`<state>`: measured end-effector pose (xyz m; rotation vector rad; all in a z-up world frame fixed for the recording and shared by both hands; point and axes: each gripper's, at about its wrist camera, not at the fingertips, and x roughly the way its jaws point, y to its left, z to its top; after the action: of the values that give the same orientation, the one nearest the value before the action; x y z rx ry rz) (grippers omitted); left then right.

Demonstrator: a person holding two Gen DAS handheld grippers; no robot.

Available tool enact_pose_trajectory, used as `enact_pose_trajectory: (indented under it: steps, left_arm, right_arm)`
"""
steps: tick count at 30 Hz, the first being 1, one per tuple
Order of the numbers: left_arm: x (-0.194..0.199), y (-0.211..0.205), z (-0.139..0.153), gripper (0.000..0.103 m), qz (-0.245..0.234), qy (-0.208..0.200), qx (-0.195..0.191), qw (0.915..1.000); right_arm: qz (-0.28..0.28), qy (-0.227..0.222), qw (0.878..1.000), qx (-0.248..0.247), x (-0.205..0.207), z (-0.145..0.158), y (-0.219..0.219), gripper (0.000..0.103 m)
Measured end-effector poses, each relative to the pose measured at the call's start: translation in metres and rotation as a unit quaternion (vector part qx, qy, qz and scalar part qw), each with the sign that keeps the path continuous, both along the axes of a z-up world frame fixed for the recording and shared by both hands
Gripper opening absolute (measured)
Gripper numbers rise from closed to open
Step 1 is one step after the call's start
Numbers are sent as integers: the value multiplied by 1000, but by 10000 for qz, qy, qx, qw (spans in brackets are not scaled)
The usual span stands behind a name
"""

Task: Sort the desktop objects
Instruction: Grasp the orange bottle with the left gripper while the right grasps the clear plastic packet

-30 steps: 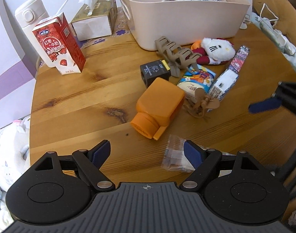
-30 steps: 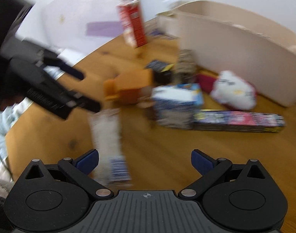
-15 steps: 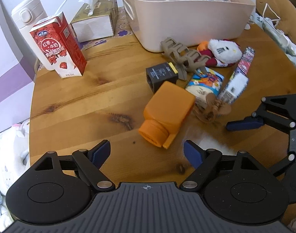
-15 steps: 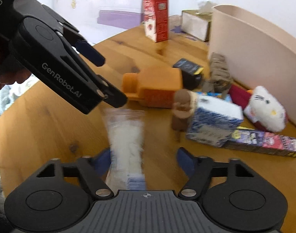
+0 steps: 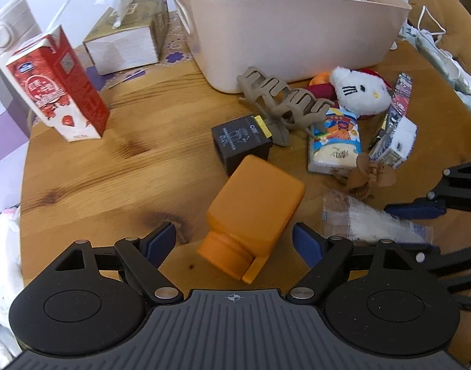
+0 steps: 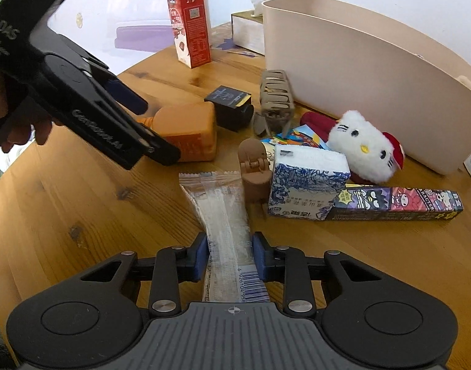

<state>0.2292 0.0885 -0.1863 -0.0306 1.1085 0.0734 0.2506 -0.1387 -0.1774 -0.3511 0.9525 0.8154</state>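
My right tool [image 6: 229,257] is closed on a clear crinkly plastic packet [image 6: 223,215], its blue pads [image 6: 200,256] pressing both long edges near the barcode end; the packet's far end lies flat on the wooden worktop [image 6: 65,209]. My left tool [image 5: 233,242] hangs open and holds nothing, its pads spread on either side of the capped end of an orange bottle [image 5: 254,212], a blocky, matte thing lying on its side.

Just beyond the packet, a small brown hair clip [image 6: 254,166] leans against a soft tissue pack [image 6: 306,182] printed in blue and white. A long, flat cardboard box [image 6: 395,203] with cartoon print lies beside that pack, touching it. Behind them sits a second, brightly coloured tissue pack [image 5: 334,141], partly covered. A fluffy white cat plush [image 6: 365,145] with a red bow rests behind the tissue packs, near the bin wall.

A small black cube box [image 5: 241,140] with a yellow flap stands just past the bottle's flat base. Next to it a large taupe claw clip [image 5: 281,101], all curved teeth, lies partly over the coloured pack.

Farther back stands a smooth beige plastic bin [image 5: 297,30], oval, with soft toys and cloth showing over its rim. To its left are a tissue box [image 5: 130,40] with a sheet pulled up, a red milk carton [image 5: 59,86] with a straw, and a white flask [image 5: 7,30] at the worktop's edge.
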Motion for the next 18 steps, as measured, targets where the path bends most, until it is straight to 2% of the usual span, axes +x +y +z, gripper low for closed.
enact_pose_trajectory:
  steps: [5,7,8,9,10,18]
  left_arm:
    - [10,-9,-7,84,-238,-130,219,9994]
    - [11,-10,-7,75,-359,-204,172,9990]
    - [12,-10,-7,65,-410,-213,79,9989]
    - [13,-10,-7,63,-422,-199,50,9989]
    - [13,-10,-7,63,-423,-196,55,9989]
    - [9,-8,-4,58,-380,-106,-11,9992]
  right_arm:
    - [-13,14,10000,27,0,0,-1,37]
    - [-24,32,10000,60,1,0,-2,37]
    - [-26,40,10000,77,1,0,-1,36]
    - [-12,50,9999,92,1,0,-1,32]
    - [5,74,9999,106,2,0,-1,26]
    - [-45,349,9993,157,9,2,-4,24]
